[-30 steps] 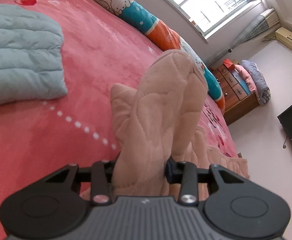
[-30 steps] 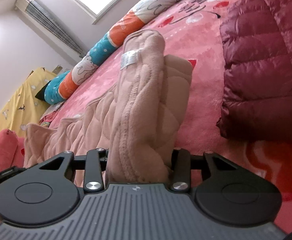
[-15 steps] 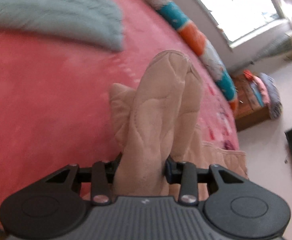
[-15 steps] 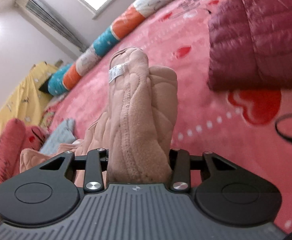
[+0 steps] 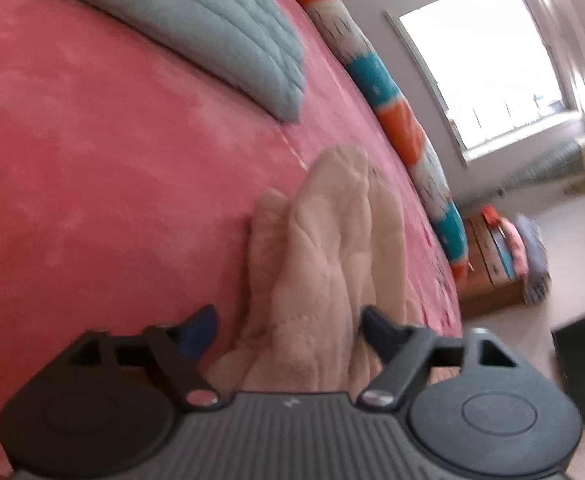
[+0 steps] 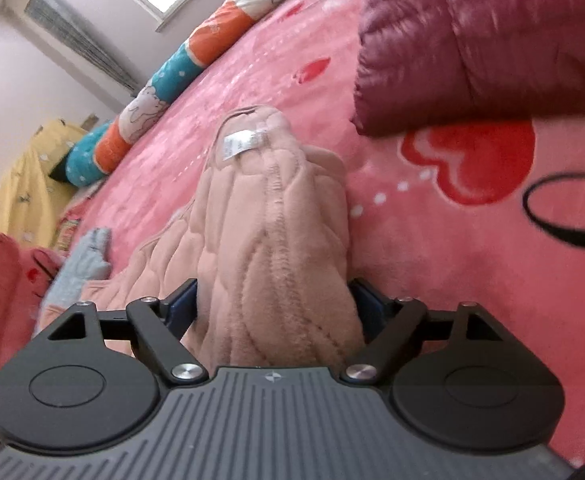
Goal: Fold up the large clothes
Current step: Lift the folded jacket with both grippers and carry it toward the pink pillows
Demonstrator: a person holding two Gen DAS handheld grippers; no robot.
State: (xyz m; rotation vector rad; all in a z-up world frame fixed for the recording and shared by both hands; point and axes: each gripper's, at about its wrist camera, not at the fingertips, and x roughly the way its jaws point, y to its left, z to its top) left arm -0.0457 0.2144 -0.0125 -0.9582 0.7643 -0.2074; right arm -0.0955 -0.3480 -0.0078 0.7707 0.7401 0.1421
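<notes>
A peach quilted garment point(image 5: 324, 240) lies bunched on the pink bedspread point(image 5: 92, 160). My left gripper point(image 5: 288, 316) straddles its near end. Its jaws are opening, and a gap shows between the left finger point(image 5: 200, 328) and the cloth. In the right wrist view the same garment point(image 6: 268, 208), with a white label point(image 6: 240, 142) on its far end, runs between the spread fingers of my right gripper point(image 6: 272, 292). Those jaws are also opening, and the thick fold fills the space between them without being pinched.
A folded light blue quilted garment point(image 5: 212, 20) lies beyond the left gripper. A maroon puffer jacket point(image 6: 472, 40) lies to the right of the right gripper. A striped bolster point(image 5: 392, 92) lines the bed's far edge under the window. Wooden drawers point(image 5: 492, 268) stand on the floor.
Both grippers were shut on the raised peach garment; both have come down toward the bed and their jaws have spread wide, so the cloth now rests on the bedspread. The left gripper has rolled.
</notes>
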